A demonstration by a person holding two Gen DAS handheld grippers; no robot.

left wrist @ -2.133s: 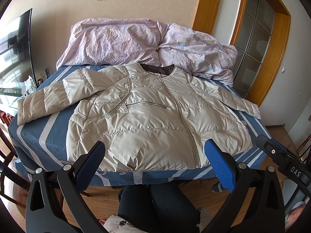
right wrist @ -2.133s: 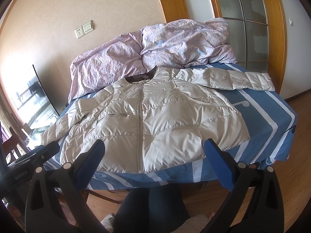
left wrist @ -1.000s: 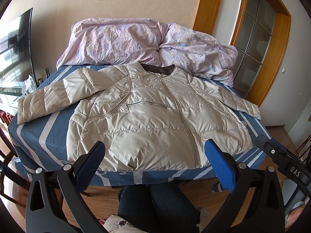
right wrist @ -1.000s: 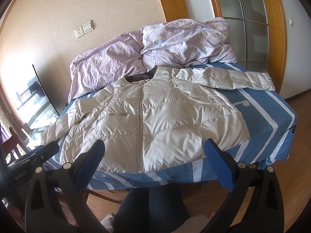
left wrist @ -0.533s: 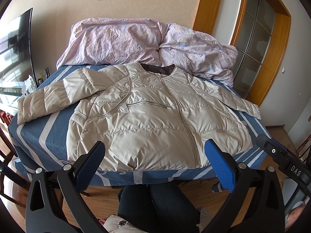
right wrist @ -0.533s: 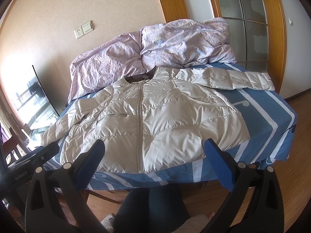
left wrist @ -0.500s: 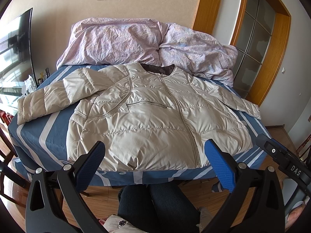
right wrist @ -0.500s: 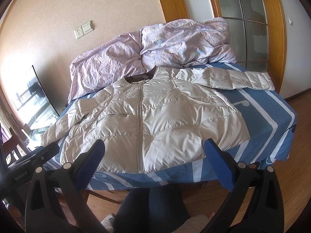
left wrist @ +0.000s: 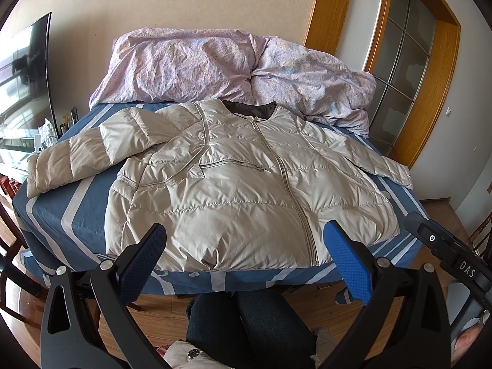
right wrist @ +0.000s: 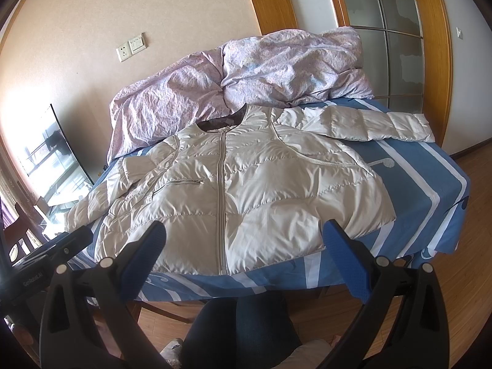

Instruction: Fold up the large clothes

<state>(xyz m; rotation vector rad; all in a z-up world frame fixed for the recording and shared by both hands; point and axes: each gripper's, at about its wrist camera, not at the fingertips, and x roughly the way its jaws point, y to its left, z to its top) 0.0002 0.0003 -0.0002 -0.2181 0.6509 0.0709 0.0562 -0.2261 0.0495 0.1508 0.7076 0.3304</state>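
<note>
Lying flat: one jacket [left wrist: 246, 184], two sleeves.

Black gripper frames, blue textured fingers [left wrist: 347, 258], silver screws, dark trousers [left wrist: 246, 329].

Right gripper [right wrist: 244, 246], jaws spread wide and empty, hung short of the near edge of the blue striped bed [right wrist: 430, 203], where a zipped pale puffer jacket [right wrist: 246, 190] lay flat, sleeves outspread, below a rumpled lilac duvet [right wrist: 261, 70].
</note>
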